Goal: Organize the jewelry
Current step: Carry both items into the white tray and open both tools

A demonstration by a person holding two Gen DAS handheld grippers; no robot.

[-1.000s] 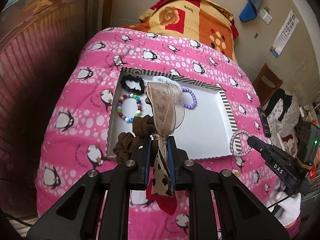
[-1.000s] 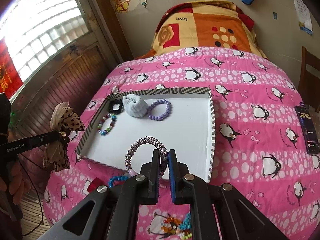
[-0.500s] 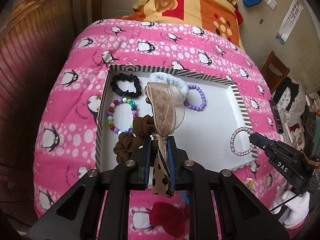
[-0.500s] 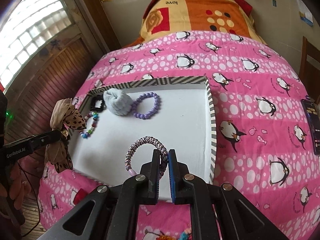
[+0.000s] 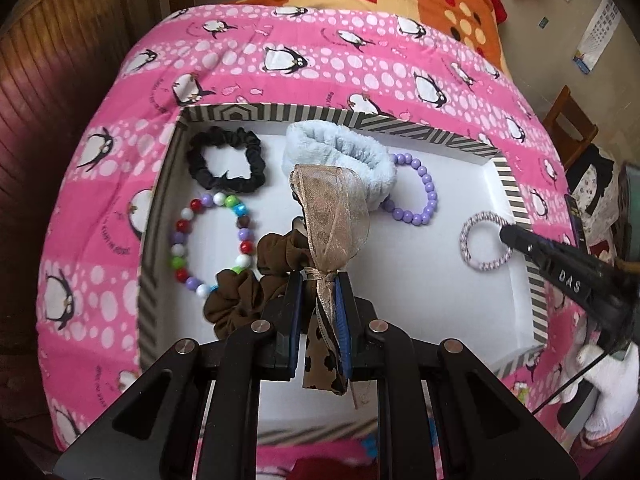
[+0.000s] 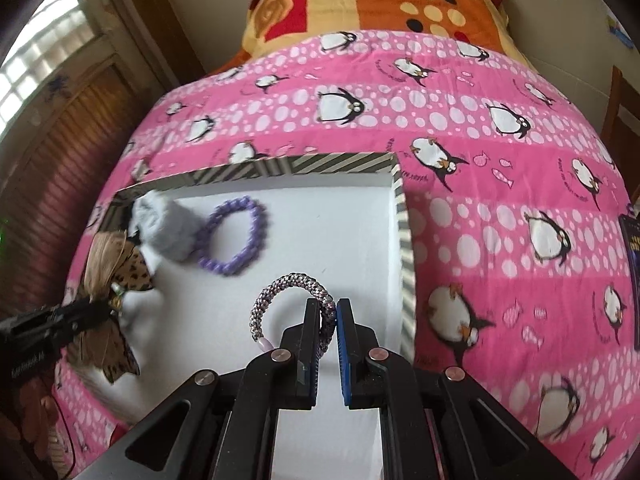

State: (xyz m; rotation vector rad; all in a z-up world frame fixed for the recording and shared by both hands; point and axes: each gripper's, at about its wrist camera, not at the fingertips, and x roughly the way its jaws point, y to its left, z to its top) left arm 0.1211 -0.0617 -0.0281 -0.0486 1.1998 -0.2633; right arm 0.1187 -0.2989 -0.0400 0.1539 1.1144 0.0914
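I angle both hand-held grippers steeply down over the tray (image 5: 516,196): left (image 5: 318,304) clamps the bow (image 5: 332,216), right (image 6: 329,320) pinches the bracelet (image 6: 280,292) at its 4 o'clock.

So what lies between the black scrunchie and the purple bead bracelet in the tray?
The fluffy light blue band lies between the black scrunchie and the purple bead bracelet, clearest in the left wrist view.

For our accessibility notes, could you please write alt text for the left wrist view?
The left gripper grips a tan ribbon bow over a white striped-rim tray on a pink penguin blanket. The tray holds scrunchies and bead bracelets; the right gripper holds a braided hair tie.
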